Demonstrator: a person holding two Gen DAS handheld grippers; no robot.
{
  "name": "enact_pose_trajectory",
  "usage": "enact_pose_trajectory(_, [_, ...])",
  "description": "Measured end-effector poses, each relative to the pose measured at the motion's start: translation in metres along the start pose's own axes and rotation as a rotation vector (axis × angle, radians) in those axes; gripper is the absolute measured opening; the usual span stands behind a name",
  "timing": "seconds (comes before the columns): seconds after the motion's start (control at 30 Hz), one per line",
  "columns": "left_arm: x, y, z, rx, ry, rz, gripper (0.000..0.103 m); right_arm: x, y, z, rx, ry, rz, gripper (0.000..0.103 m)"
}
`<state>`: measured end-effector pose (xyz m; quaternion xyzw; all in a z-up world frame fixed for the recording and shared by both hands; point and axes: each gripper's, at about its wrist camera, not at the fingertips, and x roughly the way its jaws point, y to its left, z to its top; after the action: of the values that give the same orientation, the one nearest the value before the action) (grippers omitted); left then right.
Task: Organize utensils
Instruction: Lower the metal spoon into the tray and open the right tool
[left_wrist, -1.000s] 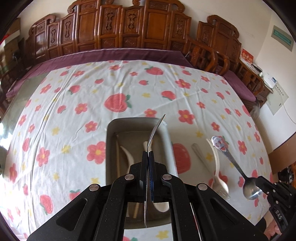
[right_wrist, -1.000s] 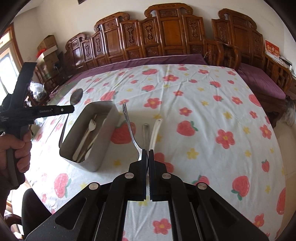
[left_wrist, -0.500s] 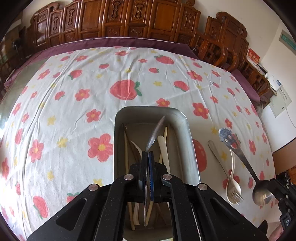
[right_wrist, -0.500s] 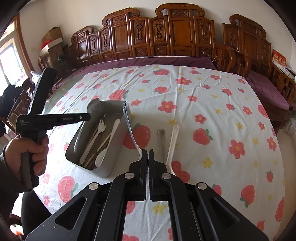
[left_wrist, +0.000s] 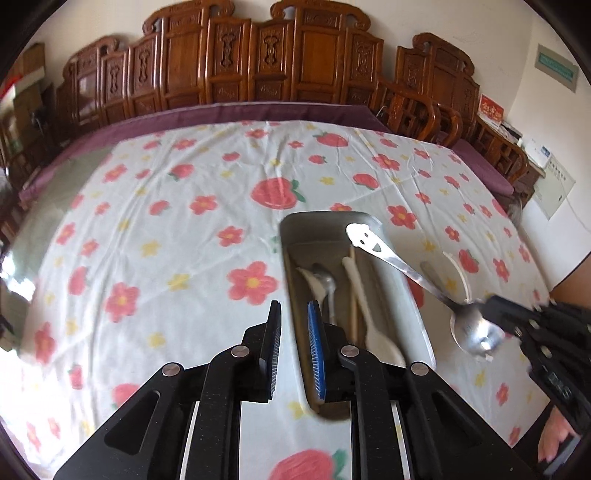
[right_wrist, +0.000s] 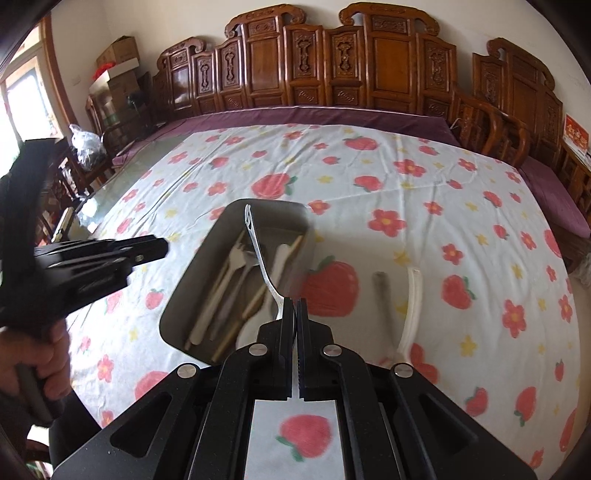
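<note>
A grey metal tray (left_wrist: 417, 310) (right_wrist: 192, 258) sits on the flowered tablecloth and holds several utensils, among them a steel spoon (left_wrist: 327, 286) and white plastic ones (left_wrist: 364, 295). My left gripper (left_wrist: 294, 308) is open and empty, over the tray's left rim. My right gripper (right_wrist: 294, 302) is shut on a steel spoon with a smiley handle (right_wrist: 258, 251) (left_wrist: 410, 273), held above the tray with the handle pointing away. It shows in the left wrist view (left_wrist: 491, 310) at the right.
A steel utensil handle (right_wrist: 382, 288) and a white plastic fork (right_wrist: 412, 306) lie on the cloth right of the tray. Carved wooden chairs (right_wrist: 332, 70) ring the far side of the table. The person's hand (right_wrist: 40, 365) holds the left gripper.
My left gripper opened and let its spoon go into the tray, then shifted left. My right gripper carried the smiley spoon leftward to above the tray.
</note>
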<state>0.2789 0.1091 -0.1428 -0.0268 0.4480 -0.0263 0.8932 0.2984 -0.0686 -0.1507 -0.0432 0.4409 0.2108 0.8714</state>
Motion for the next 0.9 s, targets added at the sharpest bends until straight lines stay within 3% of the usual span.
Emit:
enact_pose_trajectory(0.2, [-0.023,0.019,-0.018,0.034,-0.023,0.033,0.014,0.028,0.025,0.006,-0.047,0.032,-0.060,0.003])
enact_pose_trajectory(0.4, [-0.039,0.030,-0.031,0.026,-0.048,0.021,0.021,0.048,0.032,0.017,-0.036,0.052,-0.126,0.003])
enact_pose_trajectory(0.9, [-0.058,0.038,-0.052,-0.005,-0.087,-0.024,0.021,0.074,0.051,0.022,-0.125,0.088,-0.248,0.003])
